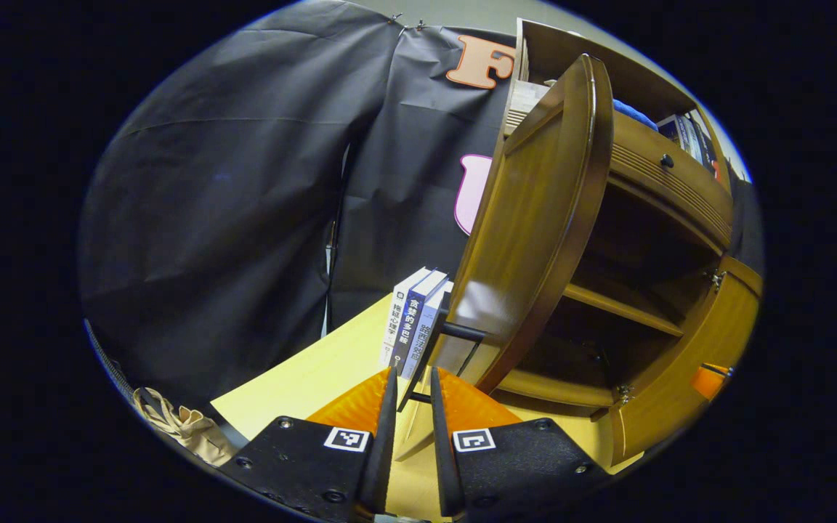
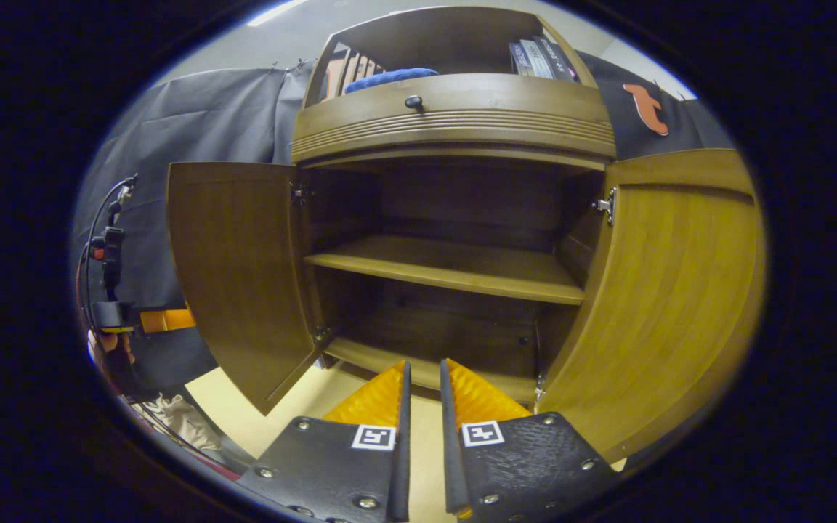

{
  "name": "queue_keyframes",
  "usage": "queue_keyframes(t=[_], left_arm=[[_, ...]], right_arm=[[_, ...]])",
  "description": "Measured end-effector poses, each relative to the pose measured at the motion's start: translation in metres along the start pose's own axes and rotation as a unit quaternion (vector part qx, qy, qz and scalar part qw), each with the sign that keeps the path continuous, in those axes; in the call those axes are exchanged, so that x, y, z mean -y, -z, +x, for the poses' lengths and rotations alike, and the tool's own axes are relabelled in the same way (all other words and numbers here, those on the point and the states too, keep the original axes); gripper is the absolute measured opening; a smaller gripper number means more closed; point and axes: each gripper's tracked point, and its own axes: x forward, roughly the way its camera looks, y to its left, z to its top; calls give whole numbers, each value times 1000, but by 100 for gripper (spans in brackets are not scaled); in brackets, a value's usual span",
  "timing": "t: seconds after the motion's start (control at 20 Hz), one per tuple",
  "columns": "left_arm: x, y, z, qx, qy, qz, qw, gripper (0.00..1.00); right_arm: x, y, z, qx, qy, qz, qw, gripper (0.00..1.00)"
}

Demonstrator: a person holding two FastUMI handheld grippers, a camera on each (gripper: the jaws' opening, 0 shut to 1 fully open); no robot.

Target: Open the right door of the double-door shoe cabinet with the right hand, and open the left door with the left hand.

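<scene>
Cabinet [image 2: 455, 123] on the yellow table [image 1: 317, 378], both doors swung wide: left door [image 2: 240, 269] and right door [image 2: 669, 290] flanking a bare shelf [image 2: 455, 269], with a knobbed drawer [image 2: 413, 102] above. Left gripper [image 1: 413, 385] just beside the left door's edge and its dark handle [image 1: 462, 333], fingers nearly together, gripping nothing, books [image 1: 415, 319] upright behind. Right gripper [image 2: 423, 378] before the open interior, fingers likewise close, empty.

I see a pale yellow worktop [image 1: 317, 378] carrying the wooden shoe cabinet [image 2: 455, 123], both doors swung open, with a few upright books [image 1: 413, 319] standing just beside its left door [image 1: 535, 218].
</scene>
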Motion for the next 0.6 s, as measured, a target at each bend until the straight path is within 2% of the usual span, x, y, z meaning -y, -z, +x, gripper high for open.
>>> queue_keyframes(t=[0.6], left_arm=[[-20,-7,-9,11,-31,8,999,28]], right_arm=[[-9,5,7,-3,-13,-7,1000,19]])
